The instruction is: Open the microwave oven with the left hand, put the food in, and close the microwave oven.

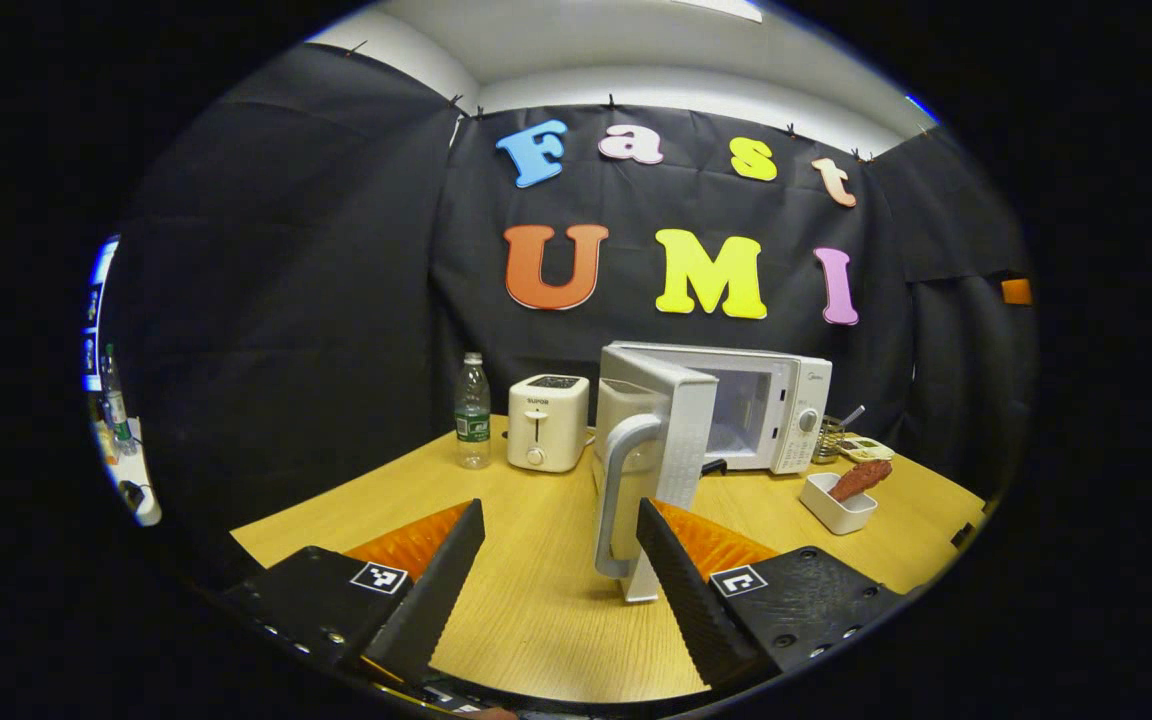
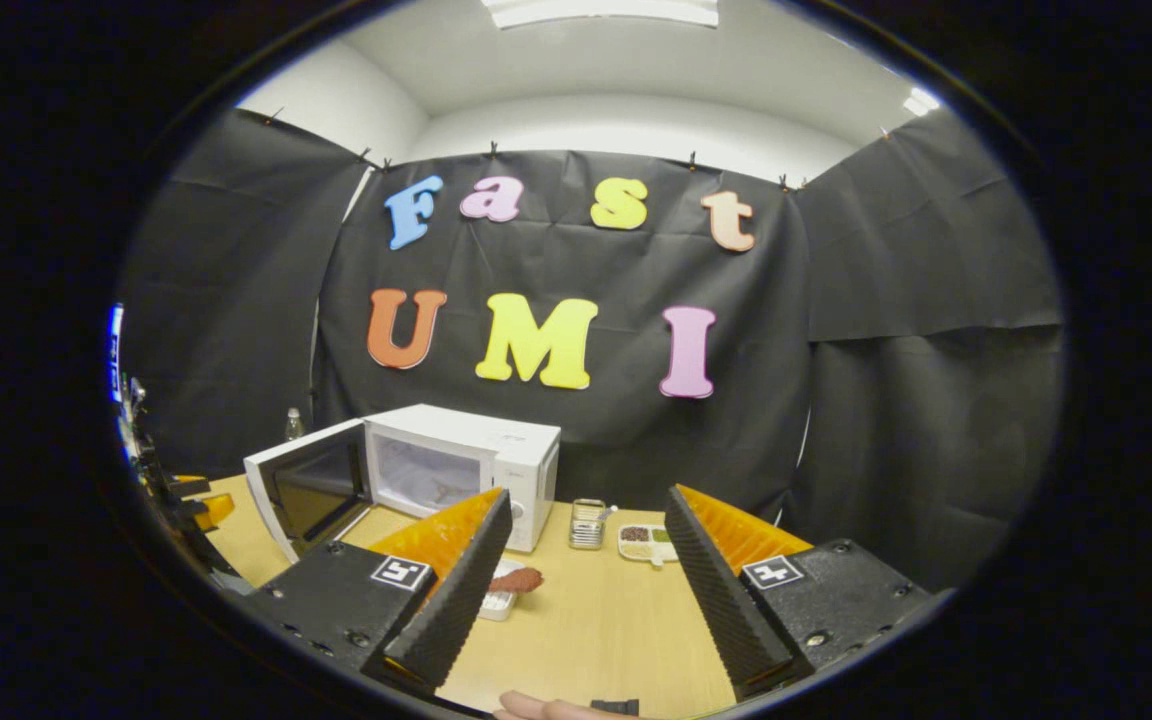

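Note:
The white microwave (image 1: 781,400) stands at the back of the wooden table (image 1: 546,610) with its door (image 1: 681,430) swung wide open toward me. The door's grey handle (image 1: 619,495) stands just inside the right finger of my left gripper (image 1: 558,515), which is open and not pressing on it. The food, a reddish-brown piece (image 1: 861,478), lies in a white dish (image 1: 836,505) to the right of the microwave. In the right gripper view the open microwave (image 2: 496,450) and its door (image 2: 301,490) are at left. The food (image 2: 518,580) shows beside the left finger of my open right gripper (image 2: 586,500).
A white toaster (image 1: 547,422) and a water bottle (image 1: 473,410) stand left of the microwave. A metal cup (image 2: 587,523) and a compartment tray (image 2: 648,542) sit to its right near the wall. A fingertip (image 2: 536,708) shows at the bottom edge.

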`<act>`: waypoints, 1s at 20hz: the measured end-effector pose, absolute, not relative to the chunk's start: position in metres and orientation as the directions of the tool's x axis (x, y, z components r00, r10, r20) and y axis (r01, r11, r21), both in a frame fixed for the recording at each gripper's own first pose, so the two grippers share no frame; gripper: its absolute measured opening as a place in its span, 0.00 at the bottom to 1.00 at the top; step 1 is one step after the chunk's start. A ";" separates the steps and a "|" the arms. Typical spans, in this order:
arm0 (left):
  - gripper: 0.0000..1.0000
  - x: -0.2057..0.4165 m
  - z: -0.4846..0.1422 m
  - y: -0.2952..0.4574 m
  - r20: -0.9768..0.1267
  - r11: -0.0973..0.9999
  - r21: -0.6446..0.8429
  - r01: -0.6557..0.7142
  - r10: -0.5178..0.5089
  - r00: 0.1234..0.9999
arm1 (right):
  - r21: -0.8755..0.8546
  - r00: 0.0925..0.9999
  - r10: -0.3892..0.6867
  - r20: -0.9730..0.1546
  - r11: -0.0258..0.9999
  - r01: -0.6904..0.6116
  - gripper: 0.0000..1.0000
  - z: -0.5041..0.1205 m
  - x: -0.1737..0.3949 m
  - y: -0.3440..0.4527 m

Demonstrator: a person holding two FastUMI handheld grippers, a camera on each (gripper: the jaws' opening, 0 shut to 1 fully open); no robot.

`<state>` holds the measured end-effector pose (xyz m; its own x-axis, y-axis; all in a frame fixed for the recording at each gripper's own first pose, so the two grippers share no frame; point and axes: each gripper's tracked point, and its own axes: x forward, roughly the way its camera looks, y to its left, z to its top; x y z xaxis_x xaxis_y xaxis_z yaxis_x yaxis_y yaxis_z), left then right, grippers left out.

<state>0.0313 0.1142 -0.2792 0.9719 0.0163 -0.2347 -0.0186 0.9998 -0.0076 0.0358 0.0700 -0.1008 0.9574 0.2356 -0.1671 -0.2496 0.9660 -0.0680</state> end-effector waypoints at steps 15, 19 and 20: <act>0.93 0.058 -0.149 0.048 -0.122 1.000 0.017 0.019 -0.017 0.992 | -0.027 0.799 0.297 -0.523 0.931 -0.363 0.92 -0.215 0.171 0.099; 0.93 0.073 -0.150 0.037 -0.127 0.999 0.032 0.023 -0.019 0.992 | 0.097 0.686 0.356 -0.634 0.917 -0.386 0.92 -0.268 0.195 0.105; 0.93 0.076 -0.149 0.037 -0.125 0.999 0.034 0.020 -0.015 0.992 | 0.125 0.659 0.371 -0.654 0.912 -0.390 0.92 -0.280 0.200 0.108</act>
<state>0.0757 0.0370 -0.1488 0.9920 -0.0152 -0.1252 0.0195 0.9992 0.0337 0.2000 0.1076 -0.2803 0.6587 0.3713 -0.6544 -0.3897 0.9124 0.1254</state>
